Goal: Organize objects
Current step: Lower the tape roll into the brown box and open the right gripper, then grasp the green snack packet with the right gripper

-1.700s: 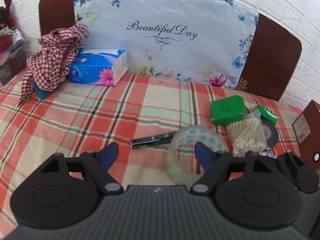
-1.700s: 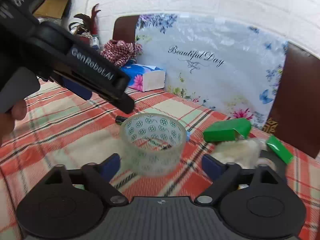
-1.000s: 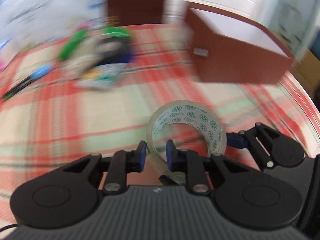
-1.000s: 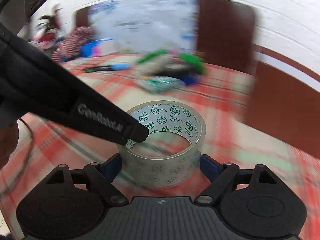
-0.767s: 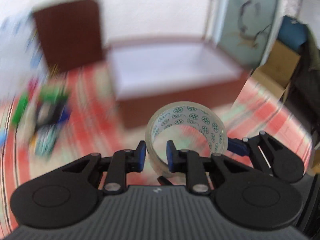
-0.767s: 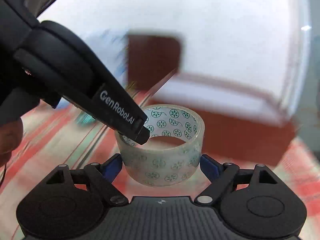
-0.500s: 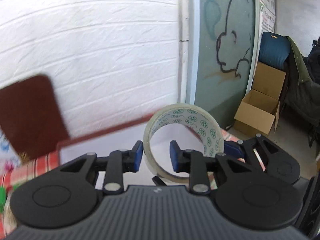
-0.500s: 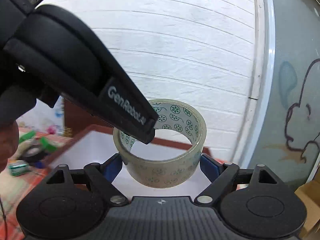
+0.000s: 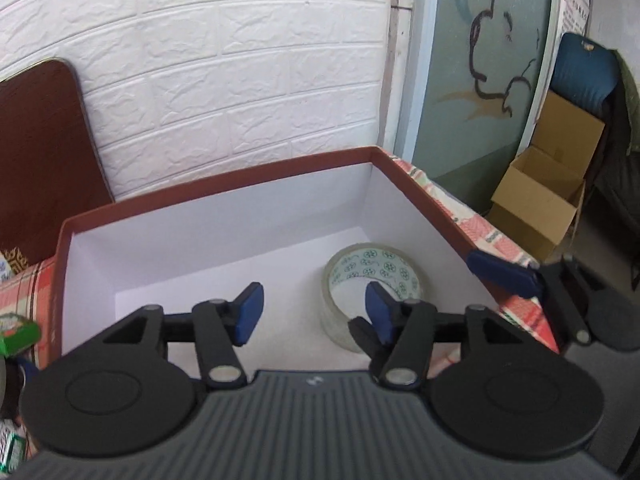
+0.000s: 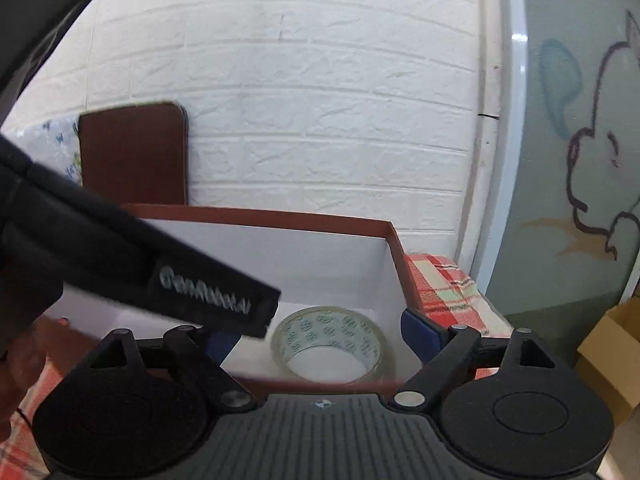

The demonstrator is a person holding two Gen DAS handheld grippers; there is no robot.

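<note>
A clear tape roll (image 9: pixel 372 280) with green print lies tilted on the white floor of the red-brown box (image 9: pixel 224 178), near its right wall. My left gripper (image 9: pixel 314 312) hovers over the box. Its jaws are opening with nothing between them, and the roll sits just below its right finger. In the right wrist view the tape roll (image 10: pixel 332 344) lies inside the box (image 10: pixel 260 216), below my right gripper (image 10: pixel 320 336). That gripper stands wide open and does not touch the roll. The left gripper's arm (image 10: pixel 160 272) crosses in front and hides the right gripper's left finger.
The box stands on a plaid tablecloth (image 9: pixel 492 240) at the table's right end, against a white brick wall. A dark brown board (image 9: pixel 40 152) leans on the left. Green packets (image 9: pixel 16 332) lie at the far left. A cardboard carton (image 9: pixel 548 200) sits on the floor to the right.
Both grippers swung from the table's middle to above the box. The left gripper, which pinched the roll's wall, opened, and the roll dropped into the box.
</note>
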